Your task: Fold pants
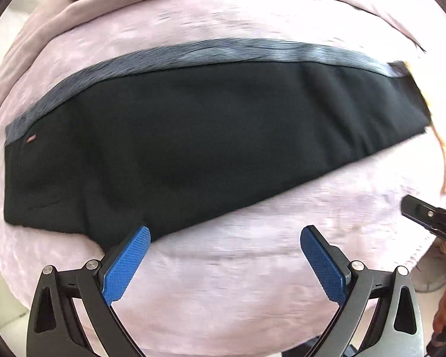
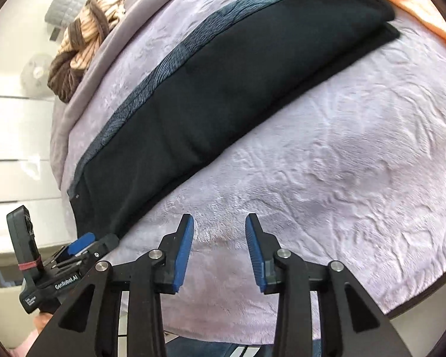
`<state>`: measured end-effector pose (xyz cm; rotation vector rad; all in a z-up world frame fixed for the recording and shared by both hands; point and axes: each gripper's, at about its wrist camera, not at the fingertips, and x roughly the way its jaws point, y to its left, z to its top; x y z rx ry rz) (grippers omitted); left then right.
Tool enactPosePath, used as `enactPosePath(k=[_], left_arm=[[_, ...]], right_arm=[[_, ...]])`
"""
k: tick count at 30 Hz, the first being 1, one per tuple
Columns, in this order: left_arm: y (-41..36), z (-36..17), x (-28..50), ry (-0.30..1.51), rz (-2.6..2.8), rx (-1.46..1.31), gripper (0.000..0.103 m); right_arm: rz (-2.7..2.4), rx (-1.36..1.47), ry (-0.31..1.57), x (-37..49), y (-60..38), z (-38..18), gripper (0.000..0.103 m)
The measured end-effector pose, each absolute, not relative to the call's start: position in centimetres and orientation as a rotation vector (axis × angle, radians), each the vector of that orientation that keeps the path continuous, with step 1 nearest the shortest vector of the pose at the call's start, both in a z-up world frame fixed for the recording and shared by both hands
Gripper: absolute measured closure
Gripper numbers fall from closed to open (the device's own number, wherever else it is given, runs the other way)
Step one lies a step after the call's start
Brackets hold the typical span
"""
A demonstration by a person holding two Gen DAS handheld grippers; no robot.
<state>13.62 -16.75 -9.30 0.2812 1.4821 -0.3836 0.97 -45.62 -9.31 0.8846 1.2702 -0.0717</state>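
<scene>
On the pale plush blanket (image 2: 342, 154) the pants (image 1: 193, 142) lie folded lengthwise, and with my left gripper (image 1: 224, 235) wide and right gripper (image 2: 219, 223) part-open, both empty, I risk pinching blanket.

both wrist cameras look down, sharing the pants (image 1: 193, 136).
</scene>
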Motion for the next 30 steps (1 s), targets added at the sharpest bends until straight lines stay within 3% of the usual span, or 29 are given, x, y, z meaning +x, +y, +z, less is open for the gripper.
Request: enactPosePath(k=[16,30], left_arm=[[-27.8,-8.6,10.5,1.451,-0.511,0.396,0.001],[-36.4,-9.8,16.1,1.389,-0.452,0.344,0.001]], right_arm=[[-0.162,0.947,1.152,-2.3,-53.5,-7.3,0.063],[-0.314,0.971,1.088,1.9,-65.4,-9.5,0.063]])
